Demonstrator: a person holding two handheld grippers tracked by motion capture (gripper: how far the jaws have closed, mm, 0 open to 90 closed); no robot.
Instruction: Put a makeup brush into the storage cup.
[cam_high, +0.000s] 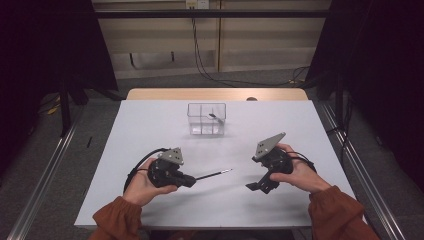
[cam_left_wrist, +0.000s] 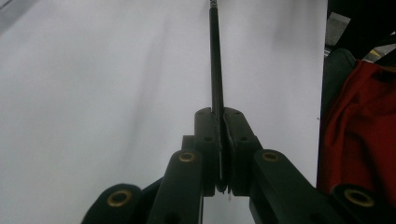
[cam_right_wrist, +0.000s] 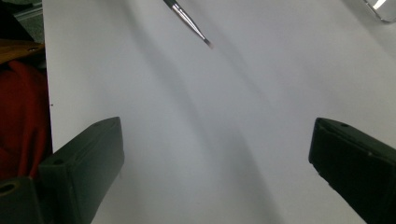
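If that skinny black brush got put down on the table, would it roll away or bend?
The brush is thin and round, so it would probably roll on the smooth white table. It sticks straight out of the left gripper, shut on one end, without drooping, so it seems stiff. It looks light; its fine tip may be delicate.

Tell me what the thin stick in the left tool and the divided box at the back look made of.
Thin stick: matte black shaft, likely plastic or painted wood; shiny silvery tip section, probably metal. Divided box: clear glossy plastic, maybe acrylic; the table shows through its walls.
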